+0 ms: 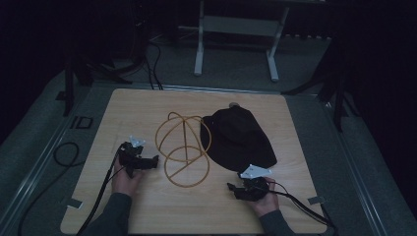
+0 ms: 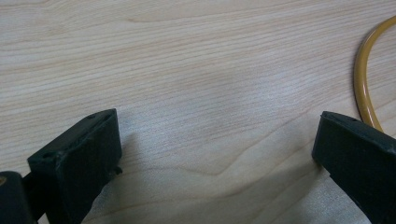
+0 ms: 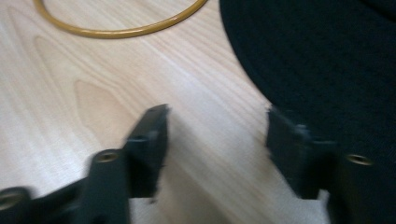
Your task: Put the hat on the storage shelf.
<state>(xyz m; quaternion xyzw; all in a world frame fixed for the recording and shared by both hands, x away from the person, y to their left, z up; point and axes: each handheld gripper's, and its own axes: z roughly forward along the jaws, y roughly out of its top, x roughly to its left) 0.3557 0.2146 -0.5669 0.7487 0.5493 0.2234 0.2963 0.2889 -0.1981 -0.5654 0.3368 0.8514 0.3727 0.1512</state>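
A black brimmed hat point(image 1: 238, 138) lies on the wooden table point(image 1: 147, 105) right of centre. Leaning against its left side is a yellow wire hat stand point(image 1: 183, 147) made of rings. My left gripper point(image 1: 155, 160) is held low just left of the stand's base ring point(image 2: 363, 88), jaws wide open over bare wood. My right gripper point(image 1: 231, 187) sits near the front right, just short of the hat's brim point(image 3: 322, 60); its jaws stand apart with nothing between them, the right jaw at the brim's edge.
Beyond the table's far edge, a white metal frame point(image 1: 236, 29) stands on the dark floor. Cables point(image 1: 64, 157) trail on the floor at the left. Tape tabs point(image 1: 74, 201) mark the table's front corners.
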